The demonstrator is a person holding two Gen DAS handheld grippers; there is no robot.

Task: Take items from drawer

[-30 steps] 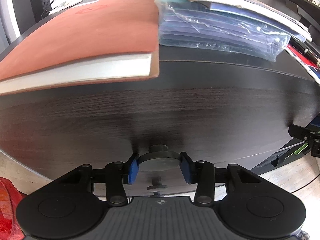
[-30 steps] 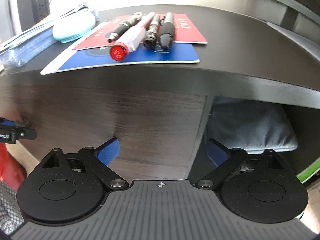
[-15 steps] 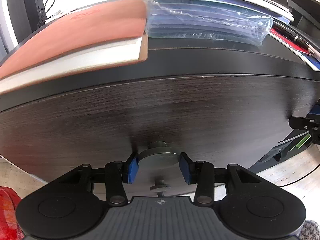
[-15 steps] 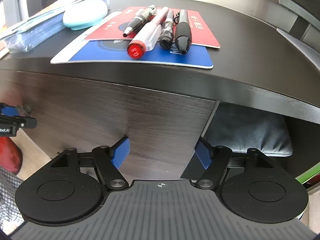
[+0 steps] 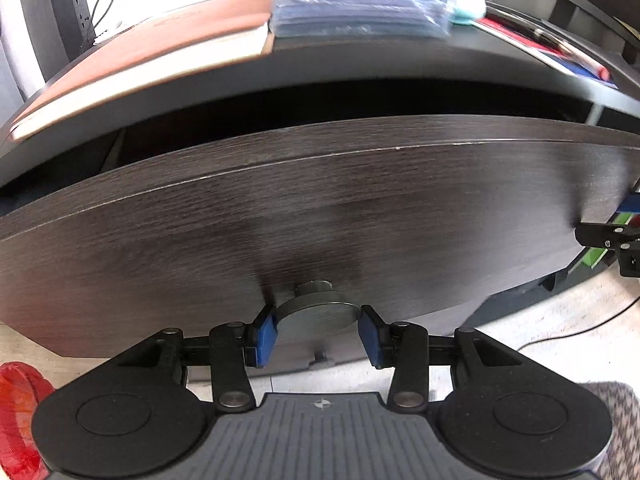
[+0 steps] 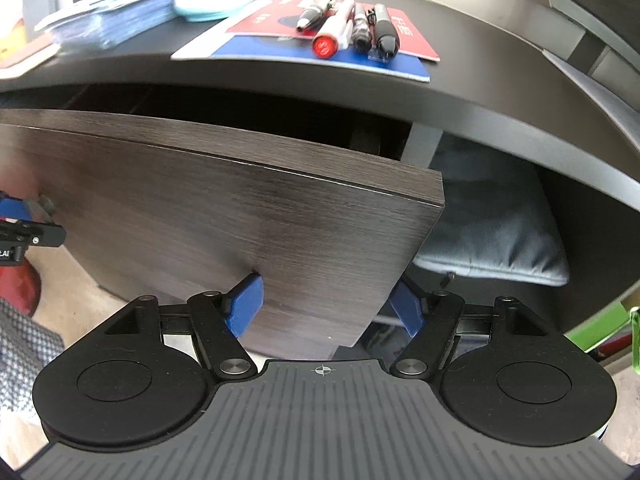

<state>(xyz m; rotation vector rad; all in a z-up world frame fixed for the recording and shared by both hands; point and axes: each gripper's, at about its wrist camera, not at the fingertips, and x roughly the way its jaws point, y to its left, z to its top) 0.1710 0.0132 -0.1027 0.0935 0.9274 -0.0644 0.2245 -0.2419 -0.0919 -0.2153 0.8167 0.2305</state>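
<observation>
The left claw [image 5: 318,334] pinches the round metal knob [image 5: 318,312] low in the middle of its frame, a blue pad on each side, and that thin disc is the likeliest weak point: a pull that veers sideways or lifts could slide the pads off its edge. The right claw [image 6: 324,306] stands wide, its pads straddling the lower right corner of the drawer front [image 6: 224,208] without clearly gripping it (one pad lies against the face, the other past the side edge), so a skewed tug could make the drawer bind on its runners. The drawer is dark, wood-grained and partly open; a black gap [image 5: 280,112] shows across the upper half of the left view under the bench [image 6: 480,92], but the inside is too dark to make out any items. Overhanging things on the bench, the brown notebook [image 5: 152,56] at upper left and the blue card [image 6: 320,60] carrying pens [image 6: 348,24] at the top of the right view, could be knocked by a claw reaching in.
</observation>
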